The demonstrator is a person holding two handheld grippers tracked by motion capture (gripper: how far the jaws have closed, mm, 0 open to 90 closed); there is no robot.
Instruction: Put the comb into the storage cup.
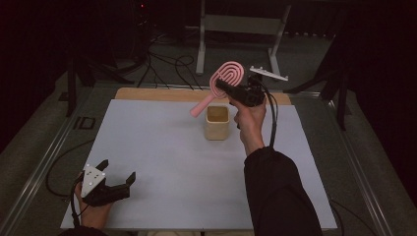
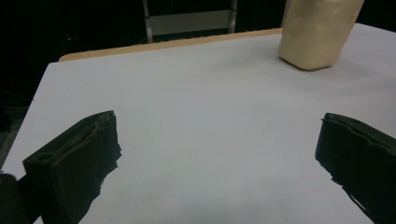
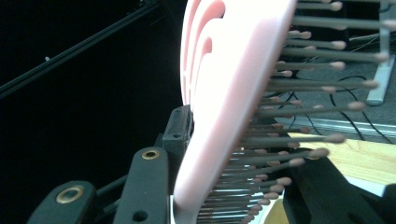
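Overhead view; two close gripper-mounted cameras

No writing, label, brand, number or sign can be read anywhere in these pictures: the pink hairbrush (image 1: 223, 82), the cream cup (image 1: 217, 122) and the white tabletop (image 1: 162, 147) are all plain.

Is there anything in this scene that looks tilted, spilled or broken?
Nothing is spilled or visibly broken. The pink hairbrush is held aslant in the air by the right claw, its handle pointing down toward the beige cup, which stands upright on the table. The left claw rests open near the table's front edge.
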